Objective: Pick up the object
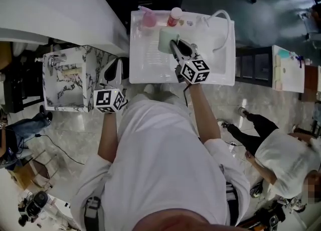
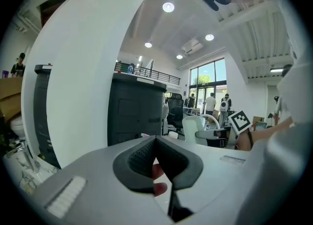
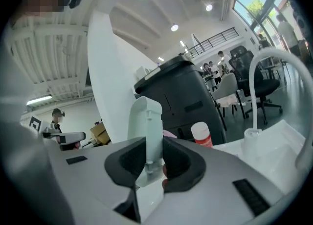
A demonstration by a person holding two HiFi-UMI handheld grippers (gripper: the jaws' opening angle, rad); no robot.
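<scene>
The right claw [image 3: 154, 163] is clamped on a pale mint-green plastic container [image 3: 145, 121], held upright above the white moulded sink table [image 1: 150, 69], near a red bottle with a white cap [image 1: 174, 16]. The left claw [image 2: 156, 155] is pressed together and empty, beside a marble-patterned box [image 1: 65, 82].

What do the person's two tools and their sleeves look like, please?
The left tool and right tool match: smooth light-grey bodies with black ribbed pads set in a V-shaped notch. Each carries a white cube printed with black square markers. The person wears a white shirt with short sleeves.
</scene>
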